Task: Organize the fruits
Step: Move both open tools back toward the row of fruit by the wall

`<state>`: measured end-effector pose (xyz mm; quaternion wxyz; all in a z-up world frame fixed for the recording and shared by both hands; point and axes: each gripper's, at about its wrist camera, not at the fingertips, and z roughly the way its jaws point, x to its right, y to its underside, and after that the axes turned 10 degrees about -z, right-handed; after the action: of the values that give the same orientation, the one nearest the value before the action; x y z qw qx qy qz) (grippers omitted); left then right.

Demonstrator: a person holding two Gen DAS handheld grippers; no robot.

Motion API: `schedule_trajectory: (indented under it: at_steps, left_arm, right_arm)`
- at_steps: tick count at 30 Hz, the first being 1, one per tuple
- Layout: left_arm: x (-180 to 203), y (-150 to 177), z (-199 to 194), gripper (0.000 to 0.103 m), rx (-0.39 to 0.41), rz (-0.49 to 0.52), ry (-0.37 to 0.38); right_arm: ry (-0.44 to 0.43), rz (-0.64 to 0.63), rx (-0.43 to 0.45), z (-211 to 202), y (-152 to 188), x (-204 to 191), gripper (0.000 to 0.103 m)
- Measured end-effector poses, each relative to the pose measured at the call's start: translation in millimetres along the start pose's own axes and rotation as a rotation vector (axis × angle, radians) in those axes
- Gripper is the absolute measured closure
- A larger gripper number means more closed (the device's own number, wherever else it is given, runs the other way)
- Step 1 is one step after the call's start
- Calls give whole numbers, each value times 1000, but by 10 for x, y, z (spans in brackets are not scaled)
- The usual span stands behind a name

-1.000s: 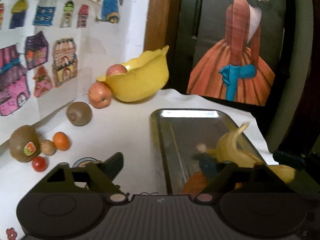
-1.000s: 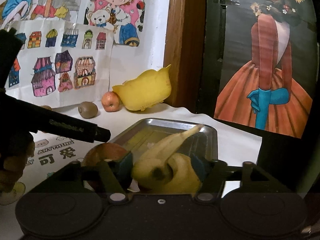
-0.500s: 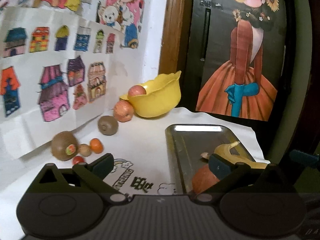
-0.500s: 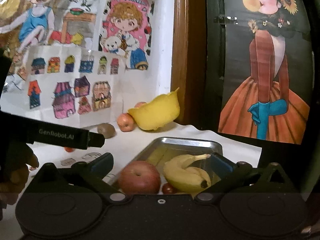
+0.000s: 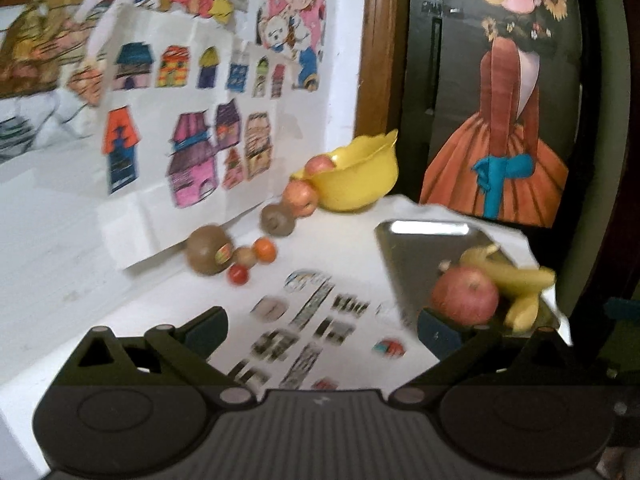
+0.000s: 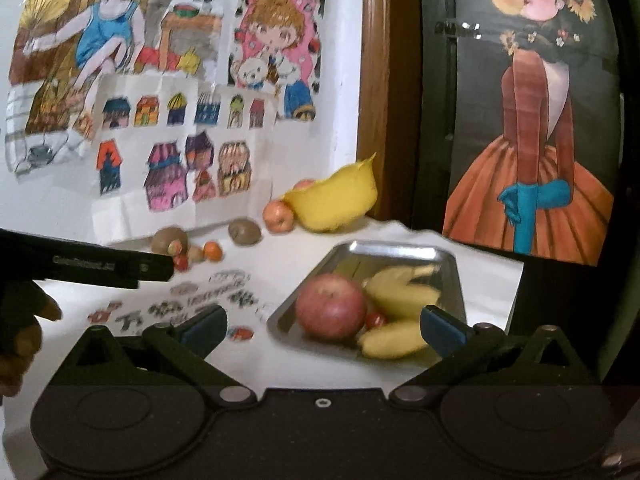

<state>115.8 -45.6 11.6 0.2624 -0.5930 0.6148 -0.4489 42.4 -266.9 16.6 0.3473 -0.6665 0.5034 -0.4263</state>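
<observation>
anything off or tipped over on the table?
Yes: the yellow bowl at the back leans tilted rather than sitting flat, one apple at its rim, another apple loose on the cloth beside it. Nothing looks spilled or damaged.

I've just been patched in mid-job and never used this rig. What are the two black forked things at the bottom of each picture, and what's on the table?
There is no robot arm: a person holds a two-finger claw in each hand, each carrying a fisheye camera looking along its fingers. The left claw and right claw are both open and hold nothing. The metal tray holds a red apple, bananas and a small red fruit. Loose on the white tablecloth by the wall lie two kiwis, another apple and small fruits. A yellow bowl holds one more apple.
</observation>
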Motion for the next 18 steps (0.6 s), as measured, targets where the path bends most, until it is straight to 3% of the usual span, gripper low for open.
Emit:
schedule_trajectory:
  at_steps: [8, 18]
  left_arm:
    - [-528, 182, -332, 0, -16, -31, -80]
    - [-1034, 126, -599, 0, 21, -60, -189]
  right_arm:
    - [-74, -7, -124, -45, 14, -412, 1]
    - [-112, -181, -85, 67, -344, -945, 1]
